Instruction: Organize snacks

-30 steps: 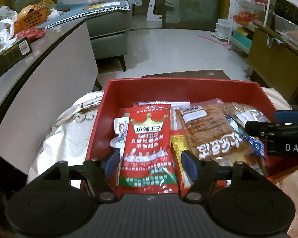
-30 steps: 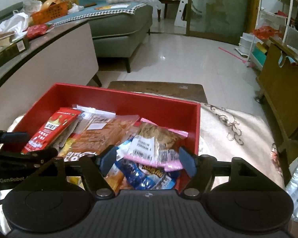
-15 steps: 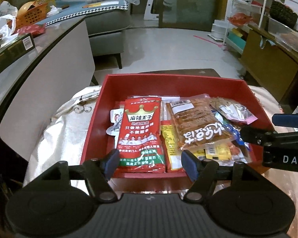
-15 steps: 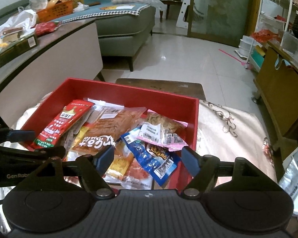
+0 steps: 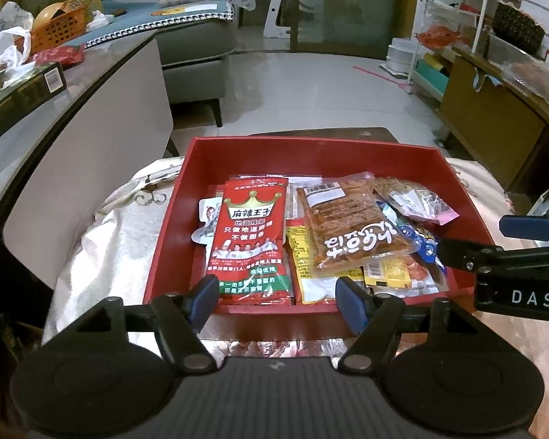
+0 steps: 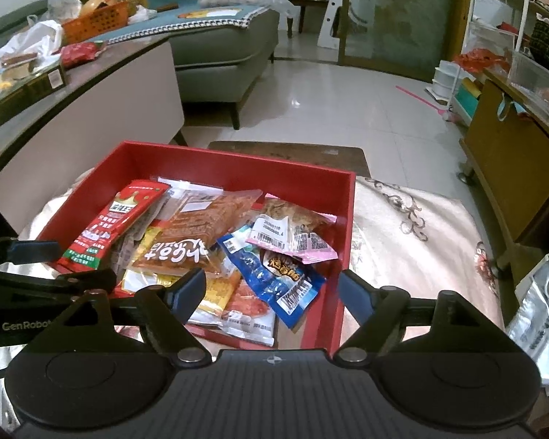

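A red box (image 5: 311, 153) (image 6: 234, 168) stands on a cloth-covered table and holds several snack packets. Among them are a red packet with a crown (image 5: 250, 241) (image 6: 109, 223), a clear packet of brown strips (image 5: 351, 226) (image 6: 197, 230), a blue packet (image 6: 274, 278) and a pink-edged packet (image 5: 417, 201) (image 6: 292, 230). My left gripper (image 5: 278, 301) is open and empty, just in front of the box's near wall. My right gripper (image 6: 271, 291) is open and empty over the box's near right corner. Each gripper shows at the edge of the other's view.
A pale patterned cloth (image 6: 413, 241) covers the table around the box. A silver bag (image 6: 541, 314) lies at the right. A grey counter (image 5: 36, 117) with clutter runs along the left. A sofa (image 5: 197, 47), a wooden cabinet (image 5: 494, 117) and tiled floor lie beyond.
Both grippers have drawn back from the box toward me, so more of the box and its contents shows. Both stay open and empty.
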